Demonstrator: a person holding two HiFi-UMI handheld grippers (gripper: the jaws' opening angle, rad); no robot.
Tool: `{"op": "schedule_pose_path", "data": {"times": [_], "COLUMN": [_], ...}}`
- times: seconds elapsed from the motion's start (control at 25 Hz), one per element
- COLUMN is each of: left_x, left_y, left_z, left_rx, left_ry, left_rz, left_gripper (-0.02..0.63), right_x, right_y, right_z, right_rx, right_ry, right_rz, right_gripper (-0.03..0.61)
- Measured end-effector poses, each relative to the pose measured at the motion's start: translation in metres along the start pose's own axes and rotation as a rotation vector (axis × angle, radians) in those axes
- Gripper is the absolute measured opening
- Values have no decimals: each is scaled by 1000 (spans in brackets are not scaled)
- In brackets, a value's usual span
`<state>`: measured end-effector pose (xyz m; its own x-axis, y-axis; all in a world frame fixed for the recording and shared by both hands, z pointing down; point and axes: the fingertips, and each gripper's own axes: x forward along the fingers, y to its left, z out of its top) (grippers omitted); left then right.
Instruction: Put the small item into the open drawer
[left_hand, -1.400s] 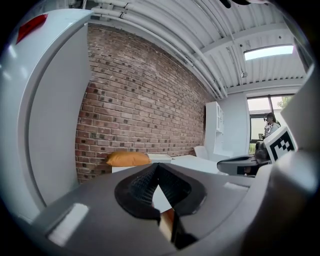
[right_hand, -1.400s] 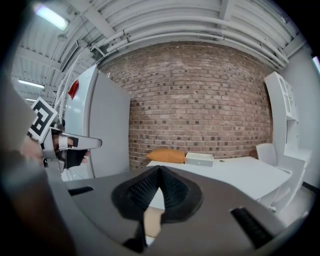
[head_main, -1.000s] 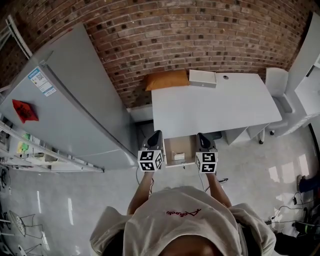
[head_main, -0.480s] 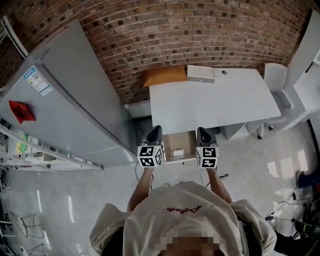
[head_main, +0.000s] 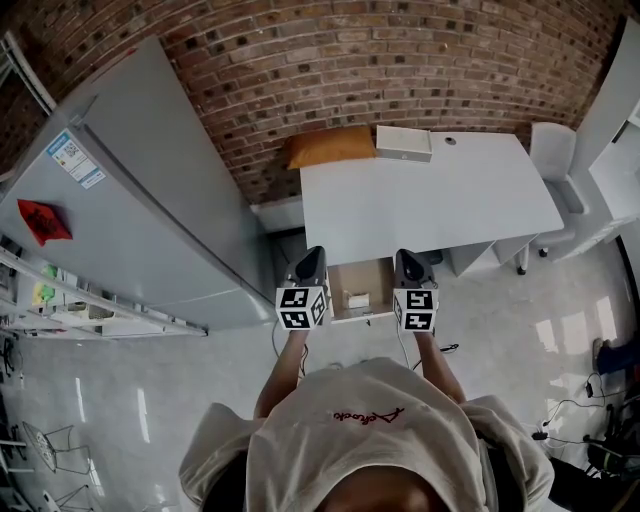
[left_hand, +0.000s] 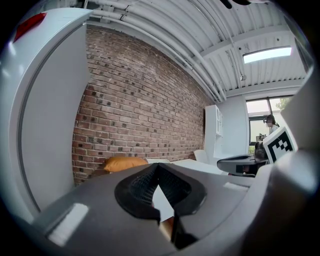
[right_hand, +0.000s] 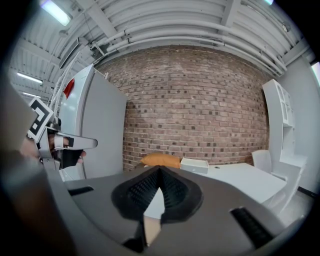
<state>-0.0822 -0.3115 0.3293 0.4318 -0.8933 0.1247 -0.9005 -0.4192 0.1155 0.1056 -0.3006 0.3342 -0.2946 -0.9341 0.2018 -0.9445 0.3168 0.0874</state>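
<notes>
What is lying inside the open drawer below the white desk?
One small white item lies in the drawer; the drawer's rear part is covered by the desk.

**Bright, even light under heavy fisheye**

The head view is evenly lit and sharp at centre. The brick wall (head_main: 400, 60) bows along the top edge, and the glossy floor (head_main: 560, 345) shows pale glare at the right. Both gripper views have black, rounded corners. A ceiling light (left_hand: 267, 54) glows at the upper right of the left gripper view. The left gripper (left_hand: 158, 170) and right gripper (right_hand: 160, 172) are close to the lens and blurred.
</notes>
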Motion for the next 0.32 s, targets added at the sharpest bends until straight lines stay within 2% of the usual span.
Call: {"op": "schedule_pose_path", "data": {"times": [0.32], "left_x": [1], "left_y": [2], "left_z": [-1], "left_rx": [-2], "left_ry": [-2], "left_rz": [4], "left_gripper": [8], "right_x": [1], "right_y": [-1], "right_z": [1], "right_rx": [-1], "right_ry": [-3], "right_rz": [-2], "right_gripper": [12]}}
